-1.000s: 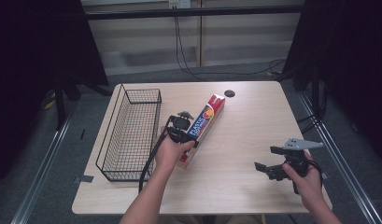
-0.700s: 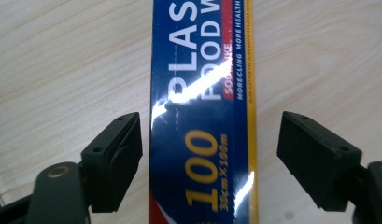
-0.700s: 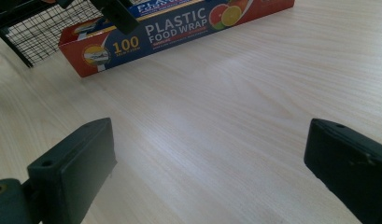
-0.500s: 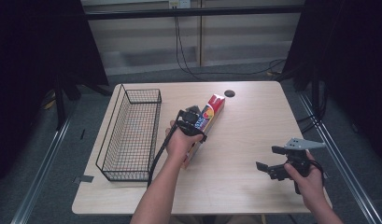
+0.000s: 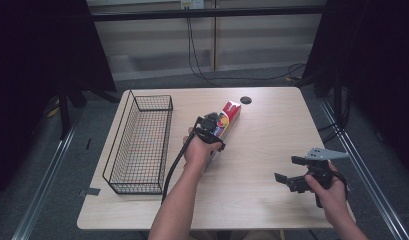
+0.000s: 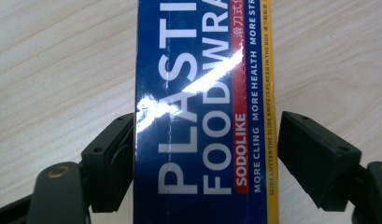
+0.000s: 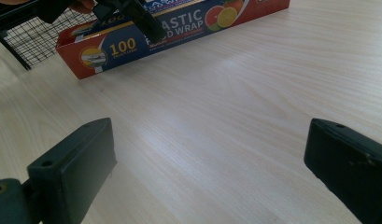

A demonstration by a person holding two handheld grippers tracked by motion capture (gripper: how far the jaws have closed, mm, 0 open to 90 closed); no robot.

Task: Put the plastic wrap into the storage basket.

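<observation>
Two bare forearms, no sleeves; each hand carries a black two-jaw gripper with screwed block pads (image 6: 314, 158). A black cable (image 5: 173, 167) trails from the left gripper (image 5: 210, 129); a grey three-cornered plate (image 5: 326, 153) tops the right gripper (image 5: 292, 180).

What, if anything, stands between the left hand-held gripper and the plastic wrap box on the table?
Nothing visible does. The left hand-held gripper already straddles the plastic wrap box: one jaw sits against its blue side, and the other stands just off its yellow edge, with bare table showing in the gap.

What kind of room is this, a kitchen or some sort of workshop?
Probably a lab or recording studio, not a kitchen: a bare wooden table ringed by black curtains, loose cables down the back wall, and a person working with a hand-held claw.
</observation>
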